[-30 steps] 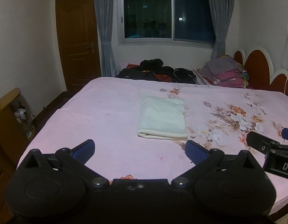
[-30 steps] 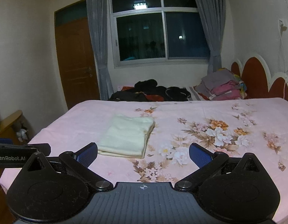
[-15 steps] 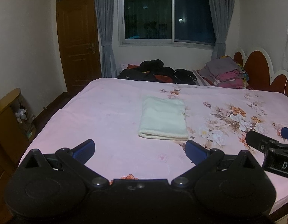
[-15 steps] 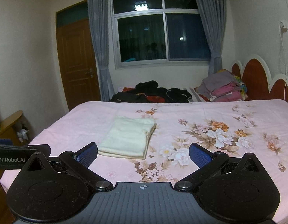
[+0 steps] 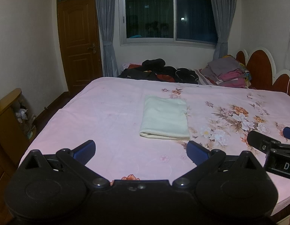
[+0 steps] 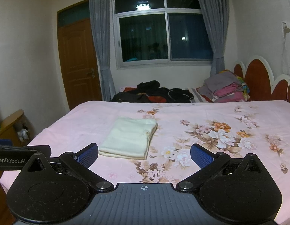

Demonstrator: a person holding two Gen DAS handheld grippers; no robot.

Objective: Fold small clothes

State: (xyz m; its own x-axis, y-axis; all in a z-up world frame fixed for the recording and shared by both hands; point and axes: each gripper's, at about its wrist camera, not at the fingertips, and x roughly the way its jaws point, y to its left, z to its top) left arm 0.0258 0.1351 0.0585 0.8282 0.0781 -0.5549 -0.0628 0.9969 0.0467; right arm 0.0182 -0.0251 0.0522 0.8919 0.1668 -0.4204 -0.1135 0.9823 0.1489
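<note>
A pale cream garment (image 5: 164, 118) lies folded in a neat rectangle on the pink flowered bedsheet (image 5: 111, 112); it also shows in the right wrist view (image 6: 129, 137). My left gripper (image 5: 141, 152) is open and empty, held above the near edge of the bed, short of the garment. My right gripper (image 6: 145, 156) is open and empty too, to the right of the left one and near the garment's front edge. The right gripper's finger shows at the right of the left wrist view (image 5: 265, 144).
A heap of dark clothes (image 5: 160, 72) and a stack of folded grey and pink clothes (image 5: 227, 73) lie at the far side of the bed. A red and white headboard (image 5: 261, 67) stands at the right. A wooden shelf (image 5: 7, 120) stands left of the bed.
Both grippers have risen and tilted up very slightly; the garment sits a little lower in both views. Both stay open.
</note>
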